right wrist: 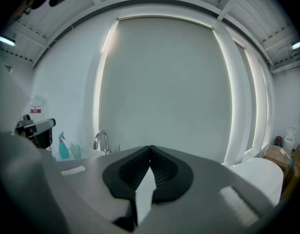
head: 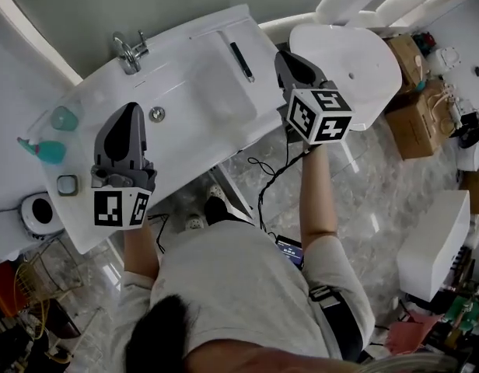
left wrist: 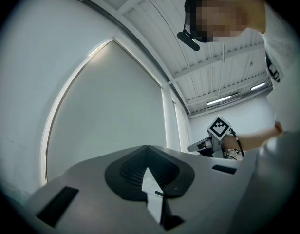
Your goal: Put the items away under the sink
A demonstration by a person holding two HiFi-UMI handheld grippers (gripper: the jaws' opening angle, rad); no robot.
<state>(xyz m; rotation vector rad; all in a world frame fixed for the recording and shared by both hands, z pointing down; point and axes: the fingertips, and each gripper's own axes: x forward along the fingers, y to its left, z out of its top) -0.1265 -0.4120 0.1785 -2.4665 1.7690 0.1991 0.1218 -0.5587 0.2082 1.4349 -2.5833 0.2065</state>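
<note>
Left gripper [head: 131,113], right gripper [head: 284,57]: my jaws clenched, empty. Step: none begun, I judge. Next: unclench, reach teal plastic spray bottle [head: 43,151] at left edge of white counter [head: 201,61].

Bare sink basin [head: 194,74]; spray bottle [head: 43,151], cup [head: 64,118] at its left end.

Stretches the left forearm [head: 140,249] and right forearm [head: 317,196] forward. Holds the left gripper [head: 133,109] at nine o'clock and the right gripper [head: 284,56] at one o'clock, both aimed toward twelve, with jaws pressed together on nothing.
</note>
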